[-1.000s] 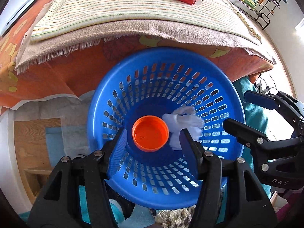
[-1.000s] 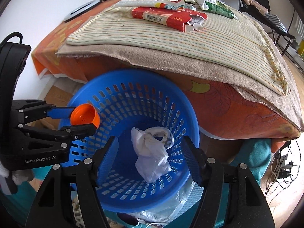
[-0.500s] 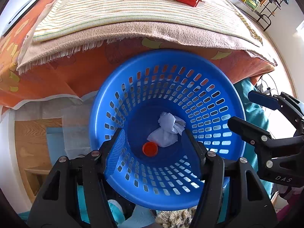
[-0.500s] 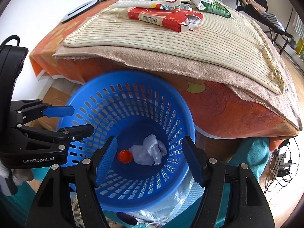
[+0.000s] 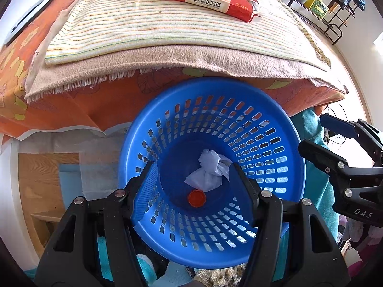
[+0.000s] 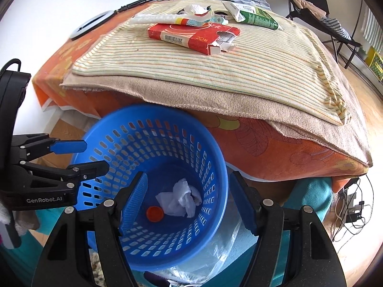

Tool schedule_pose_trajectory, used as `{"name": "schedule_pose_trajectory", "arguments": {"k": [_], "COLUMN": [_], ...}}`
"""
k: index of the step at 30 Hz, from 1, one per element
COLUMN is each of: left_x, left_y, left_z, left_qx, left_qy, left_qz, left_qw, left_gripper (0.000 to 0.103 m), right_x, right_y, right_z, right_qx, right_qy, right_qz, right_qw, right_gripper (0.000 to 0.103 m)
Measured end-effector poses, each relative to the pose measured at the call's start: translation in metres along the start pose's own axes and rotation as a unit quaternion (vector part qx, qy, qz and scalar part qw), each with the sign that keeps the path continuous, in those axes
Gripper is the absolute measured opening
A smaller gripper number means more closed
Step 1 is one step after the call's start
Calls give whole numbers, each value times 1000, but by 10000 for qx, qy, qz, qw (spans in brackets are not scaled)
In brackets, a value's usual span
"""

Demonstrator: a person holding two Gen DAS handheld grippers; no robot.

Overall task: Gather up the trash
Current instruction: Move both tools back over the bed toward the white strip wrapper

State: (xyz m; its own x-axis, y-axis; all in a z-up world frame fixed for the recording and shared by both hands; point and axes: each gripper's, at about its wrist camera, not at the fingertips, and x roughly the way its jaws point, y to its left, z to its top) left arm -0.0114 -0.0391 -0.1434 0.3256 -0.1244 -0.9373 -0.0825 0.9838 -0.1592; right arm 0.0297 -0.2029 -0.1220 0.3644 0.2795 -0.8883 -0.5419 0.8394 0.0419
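Next up: flat red cardboard box up ahead of right gripper, long axis crosswise, nearer than left gripper; both spread, empty.

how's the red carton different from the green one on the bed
The red carton lies nearest the bed's edge, its barcode side facing the camera and its right end torn open. The green carton lies farther back, angled, its white left end torn open. Both rest flat on the striped cloth, not yet in the blue basket.

Both wrist cams look down into the basket from close above. The right one sits further right. Both catch the bed edge behind.
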Motion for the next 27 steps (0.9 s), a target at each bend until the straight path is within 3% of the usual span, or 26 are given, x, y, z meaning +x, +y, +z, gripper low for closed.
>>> {"name": "schedule_pose_trajectory", "arguments": {"k": [18,24,27], "left_x": [-30,-51,-57], "left_y": [8,13,16], "left_z": [51,97,128], "left_qx": [-149,87,193], "left_qy": [-426,-836,-945], "left_qz": [-74,111,35], "left_qw": [9990,9964,9953], "left_gripper": [64,64,67], "right_x": [-20,-25,-26], "right_y": [-21,-30,-36], "right_z": [31,43,49], "right_qx": [66,129,165], "right_qy": [-407,-556,-604], "right_qz": [-305,-244,-232], "right_qw": [9987,9981,9978], "right_gripper": [78,78,78]}}
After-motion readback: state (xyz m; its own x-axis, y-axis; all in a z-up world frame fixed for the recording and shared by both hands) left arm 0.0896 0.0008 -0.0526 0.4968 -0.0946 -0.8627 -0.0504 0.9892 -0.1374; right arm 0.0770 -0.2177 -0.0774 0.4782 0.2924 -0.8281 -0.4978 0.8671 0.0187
